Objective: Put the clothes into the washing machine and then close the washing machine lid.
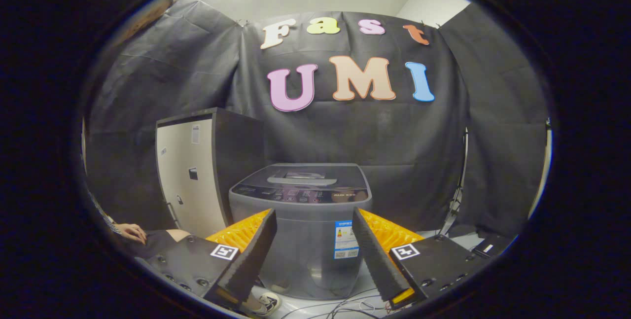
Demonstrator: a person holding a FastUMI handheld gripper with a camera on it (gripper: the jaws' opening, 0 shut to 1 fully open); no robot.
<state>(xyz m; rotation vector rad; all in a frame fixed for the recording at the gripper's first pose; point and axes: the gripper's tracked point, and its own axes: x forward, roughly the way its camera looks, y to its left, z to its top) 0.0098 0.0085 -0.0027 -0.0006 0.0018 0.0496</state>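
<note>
A small grey top-loading washing machine [303, 230] stands on the floor straight ahead, beyond my fingers. Its dark lid [301, 179] lies flat and shut, with the control strip along the front edge. My gripper [313, 225] is open, its two fingers spread wide with nothing between them, framing the machine's front wall from a distance. No clothes can be made out from here.
A tall cabinet [190, 176] with a pale door stands left of the machine. A person's hand [132, 231] rests low at the left. A shoe [266, 303] and loose cables [340, 306] lie on the floor before the machine. A stand [458, 195] leans at the right.
</note>
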